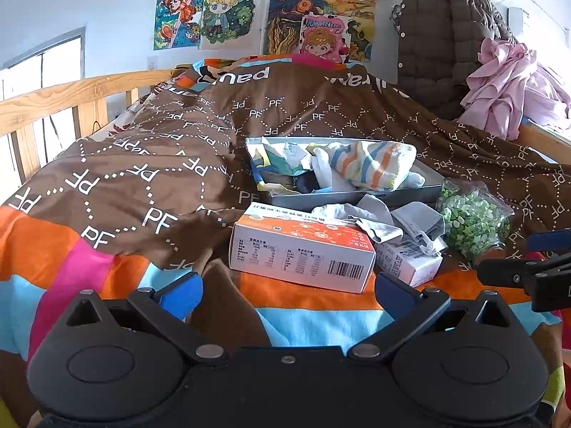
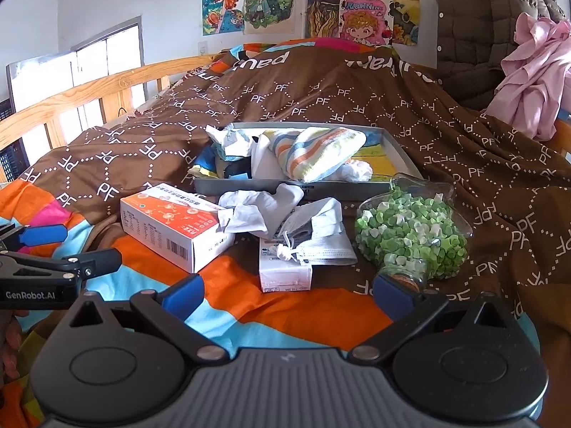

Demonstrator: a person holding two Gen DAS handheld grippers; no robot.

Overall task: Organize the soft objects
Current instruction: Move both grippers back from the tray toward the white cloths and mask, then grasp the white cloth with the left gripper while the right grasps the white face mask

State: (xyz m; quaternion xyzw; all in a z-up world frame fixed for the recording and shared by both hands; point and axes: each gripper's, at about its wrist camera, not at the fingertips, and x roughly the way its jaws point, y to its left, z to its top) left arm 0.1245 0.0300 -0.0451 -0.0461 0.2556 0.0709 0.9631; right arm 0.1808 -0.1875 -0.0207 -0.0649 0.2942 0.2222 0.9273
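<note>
Both hand-held grippers, left [image 1: 287,294] and right [image 2: 287,294], hover released before the tray [image 2: 399,151]; next, I judge, grasping the grey sock [image 2: 264,203] just in front of it.

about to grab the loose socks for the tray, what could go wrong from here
1. The grey socks drape over the orange box and the mask pack; a pull may drag those along.
2. The jar of green pieces lies on its side near the right claw; a nudge could roll it.
3. The tray sits on a rumpled quilt and may tip.
</note>
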